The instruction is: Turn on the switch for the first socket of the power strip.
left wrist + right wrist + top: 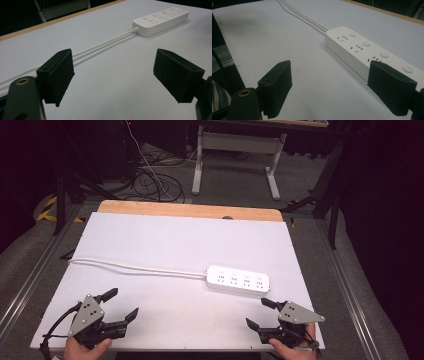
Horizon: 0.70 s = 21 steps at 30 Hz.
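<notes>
A white power strip [238, 280] with several sockets and round buttons lies flat at the right middle of the white table [165, 245]. Its white cable [135, 267] runs left across the table and off the left edge. My left gripper [121, 304] rests at the near left corner, open, with nothing between its jaws. My right gripper [259, 313] sits at the near right, just in front of the strip, also open and empty. The right gripper view has the power strip [367, 53] close ahead of the right gripper [339, 87]. From the left gripper [113, 75], the power strip [161, 21] lies farther off.
A wooden edge [190, 210] borders the table's far side. Beyond it stand a white desk frame [235, 155] and loose cables [150, 180] on the grey floor. Metal rails [25, 285] run along both sides of the table.
</notes>
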### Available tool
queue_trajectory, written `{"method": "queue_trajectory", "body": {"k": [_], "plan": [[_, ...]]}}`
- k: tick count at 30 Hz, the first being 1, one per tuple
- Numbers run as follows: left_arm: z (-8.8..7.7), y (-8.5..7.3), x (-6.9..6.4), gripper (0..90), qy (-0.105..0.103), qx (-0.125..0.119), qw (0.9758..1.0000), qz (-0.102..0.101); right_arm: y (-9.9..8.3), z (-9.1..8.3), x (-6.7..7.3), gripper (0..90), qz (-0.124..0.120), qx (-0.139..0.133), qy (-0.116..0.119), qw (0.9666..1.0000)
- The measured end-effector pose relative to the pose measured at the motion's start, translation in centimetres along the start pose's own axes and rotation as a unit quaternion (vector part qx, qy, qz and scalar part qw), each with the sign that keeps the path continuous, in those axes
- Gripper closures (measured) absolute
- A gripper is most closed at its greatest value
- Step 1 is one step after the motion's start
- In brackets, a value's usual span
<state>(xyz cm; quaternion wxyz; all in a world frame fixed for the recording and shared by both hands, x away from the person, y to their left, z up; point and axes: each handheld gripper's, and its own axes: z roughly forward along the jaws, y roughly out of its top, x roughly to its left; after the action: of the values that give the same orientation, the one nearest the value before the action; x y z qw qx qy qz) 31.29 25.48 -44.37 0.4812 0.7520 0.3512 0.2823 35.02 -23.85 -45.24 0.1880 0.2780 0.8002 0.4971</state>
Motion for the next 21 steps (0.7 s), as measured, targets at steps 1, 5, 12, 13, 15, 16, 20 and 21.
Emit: {"method": "queue_trajectory", "body": {"k": [1, 5, 12, 13, 15, 16, 20, 21], "plan": [[-0.04, 0.03, -0.04, 17.6, 0.001, -0.001, 1.0, 0.006, 0.02, -0.02, 0.01, 20.2, 0.0, 0.0, 0.001, 1.0], [-0.05, 0.06, -0.21, 17.5, 0.006, -0.001, 0.9999, 0.014, 0.08, -0.02, 0.02, 20.2, -0.003, 0.001, 0.001, 1.0], [-0.1, 0.22, -0.9, 17.4, 0.016, 0.001, 0.999, 0.042, 0.17, 0.04, 0.06, 20.9, -0.007, 0.003, 0.005, 1.0], [-0.1, 0.22, -0.9, 17.4, 0.016, 0.001, 0.999, 0.042, 0.17, 0.04, 0.06, 20.9, -0.007, 0.003, 0.005, 1.0], [-0.12, 0.22, -0.88, 17.4, 0.01, 0.002, 0.9992, 0.038, 0.17, 0.09, 0.07, 21.3, -0.008, 0.005, 0.007, 0.9999], [-0.16, 0.19, -0.73, 17.2, 0.007, 0.0, 0.9997, 0.025, 0.19, 0.13, 0.11, 21.6, -0.009, 0.006, 0.007, 0.9999], [-0.28, 0.17, -0.44, 17.3, 0.008, 0.001, 0.9998, 0.02, 0.36, 0.06, 0.11, 21.8, -0.011, 0.006, 0.006, 0.9999], [-0.3, 0.16, -0.42, 17.3, 0.008, 0.0, 0.9998, 0.017, 0.39, 0.08, 0.1, 22.1, -0.01, 0.004, 0.007, 0.9999]]}}
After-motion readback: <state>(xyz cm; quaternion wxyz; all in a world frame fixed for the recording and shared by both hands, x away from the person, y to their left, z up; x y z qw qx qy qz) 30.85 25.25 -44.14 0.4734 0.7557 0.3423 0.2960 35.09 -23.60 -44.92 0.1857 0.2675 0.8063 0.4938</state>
